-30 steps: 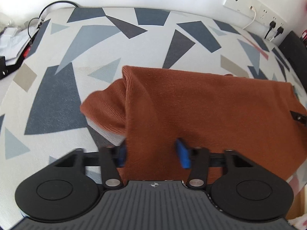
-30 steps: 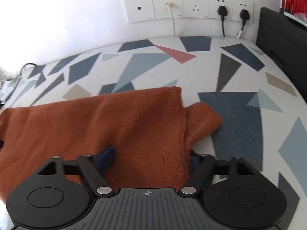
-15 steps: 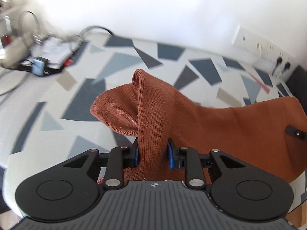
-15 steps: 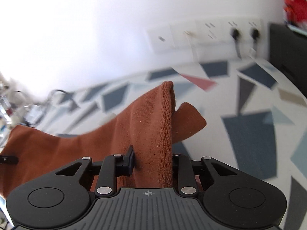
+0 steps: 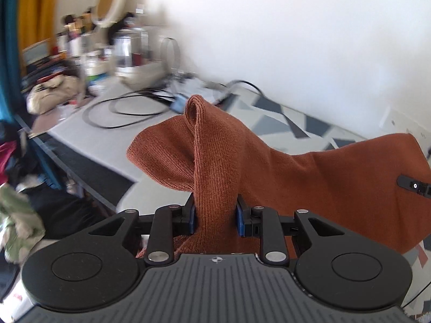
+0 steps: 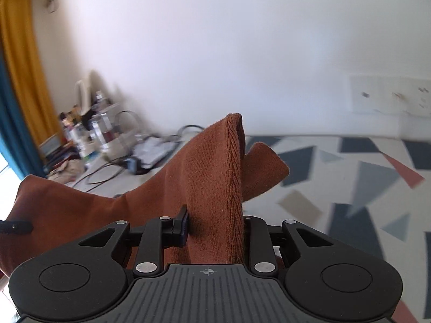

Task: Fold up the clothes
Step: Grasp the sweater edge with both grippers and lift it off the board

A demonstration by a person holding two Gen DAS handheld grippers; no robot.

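Note:
A rust-brown knit garment (image 5: 309, 177) hangs stretched between my two grippers, lifted off the patterned table (image 5: 296, 126). My left gripper (image 5: 215, 219) is shut on one bunched end of it, with a short sleeve (image 5: 161, 158) drooping to the left. My right gripper (image 6: 215, 227) is shut on the other end of the garment (image 6: 210, 188), along a stitched seam, with a sleeve (image 6: 264, 169) sticking out to the right. Each view shows the tip of the other gripper at the garment's far edge.
The table has a white cover with grey, blue and red shapes (image 6: 363, 177). At its far left end lie black cables (image 5: 129, 107) and a cluttered shelf of bottles (image 5: 89, 48). Wall sockets (image 6: 390, 97) are on the white wall. Clothes pile on the floor at left (image 5: 18, 215).
Both grippers closed on the garment's ends and lifted it off the table. Both views have tilted up and swung left, toward the wall and the cluttered shelf.

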